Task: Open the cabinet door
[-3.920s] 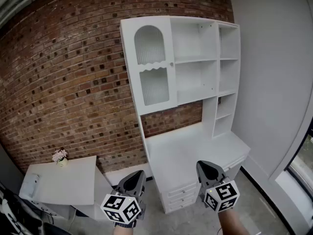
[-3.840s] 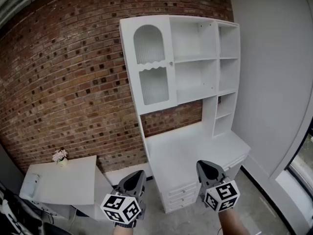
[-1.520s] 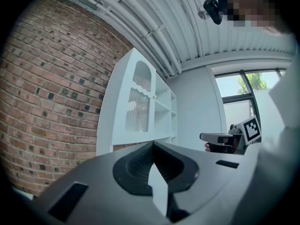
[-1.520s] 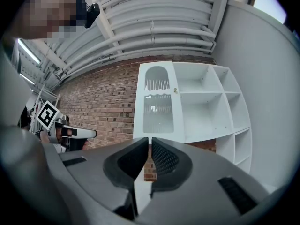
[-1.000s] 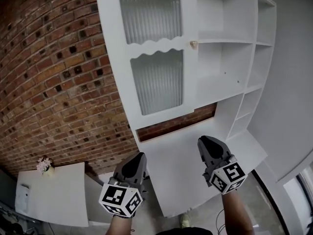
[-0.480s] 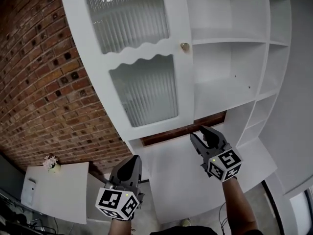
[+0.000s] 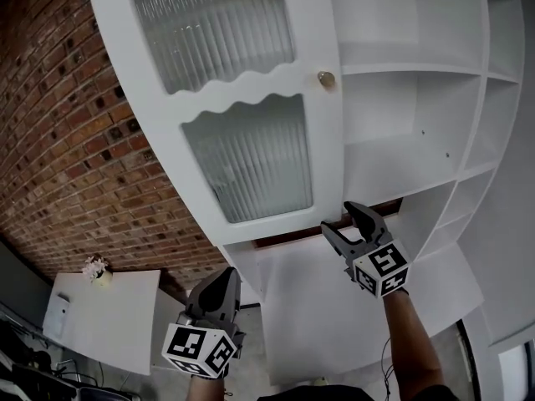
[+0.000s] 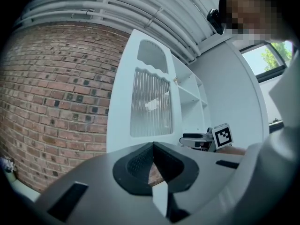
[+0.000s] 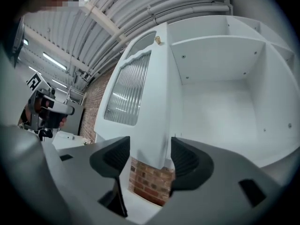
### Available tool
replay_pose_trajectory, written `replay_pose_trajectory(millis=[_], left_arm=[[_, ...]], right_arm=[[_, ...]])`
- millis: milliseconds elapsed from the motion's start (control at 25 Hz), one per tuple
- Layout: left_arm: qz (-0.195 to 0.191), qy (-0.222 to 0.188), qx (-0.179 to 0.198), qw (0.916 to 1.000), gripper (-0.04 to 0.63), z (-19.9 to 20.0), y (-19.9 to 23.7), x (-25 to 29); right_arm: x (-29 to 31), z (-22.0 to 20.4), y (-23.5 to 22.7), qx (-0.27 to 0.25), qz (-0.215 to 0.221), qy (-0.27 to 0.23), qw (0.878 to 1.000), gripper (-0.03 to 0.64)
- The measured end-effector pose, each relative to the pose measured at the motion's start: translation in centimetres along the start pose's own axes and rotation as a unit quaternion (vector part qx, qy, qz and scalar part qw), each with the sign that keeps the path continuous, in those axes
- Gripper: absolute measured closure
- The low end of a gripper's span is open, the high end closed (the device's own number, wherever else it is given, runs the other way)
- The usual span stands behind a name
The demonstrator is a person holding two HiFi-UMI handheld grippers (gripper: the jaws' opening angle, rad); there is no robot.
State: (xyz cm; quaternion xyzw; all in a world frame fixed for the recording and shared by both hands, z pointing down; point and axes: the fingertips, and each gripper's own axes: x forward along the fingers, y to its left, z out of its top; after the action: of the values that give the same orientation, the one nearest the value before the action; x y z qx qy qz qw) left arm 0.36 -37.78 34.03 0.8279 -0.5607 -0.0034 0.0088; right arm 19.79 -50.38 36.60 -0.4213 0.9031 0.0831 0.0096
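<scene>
The white cabinet door (image 7: 242,124) with ribbed glass panes hangs closed, its small round knob (image 7: 326,79) on the right edge. My right gripper (image 7: 347,218) is just below the door's lower right corner, and its jaws have just been opening. In the right gripper view the door (image 9: 136,88) and its lower corner show in the gap between the open right gripper (image 9: 150,157), with neither pad pressing on it. My left gripper (image 7: 226,276) is low at the left, shut and empty. The left gripper (image 8: 153,146) faces the door (image 8: 150,102) from a distance.
Open white shelves (image 7: 401,115) fill the cabinet to the right of the door. A white desk top (image 7: 318,307) lies below. A brick wall (image 7: 67,140) runs behind, and a small white table (image 7: 117,316) with a flower pot (image 7: 96,267) stands at the lower left.
The right gripper has risen toward the door's lower right corner, and its jaws have gone from shut to open. The cabinet looms closer. The left gripper has stayed low and shut.
</scene>
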Motion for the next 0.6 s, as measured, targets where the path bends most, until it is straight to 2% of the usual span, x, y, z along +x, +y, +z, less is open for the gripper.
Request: replay_pose_trajectory(millis=[320,600], left_arm=[[0.018,0.010,-0.003,0.9998,0.589,-0.6,0.6,0.2],[0.012,0.017,-0.005,0.9998,0.589,-1.0,-0.2,-0.2]], right_arm=[[1.4,-0.1,0.2,0.012,-0.006,0.011,1.000,0.351],[1.5,0.5,1.0,0.029,-0.033,0.010,0.999,0.310]])
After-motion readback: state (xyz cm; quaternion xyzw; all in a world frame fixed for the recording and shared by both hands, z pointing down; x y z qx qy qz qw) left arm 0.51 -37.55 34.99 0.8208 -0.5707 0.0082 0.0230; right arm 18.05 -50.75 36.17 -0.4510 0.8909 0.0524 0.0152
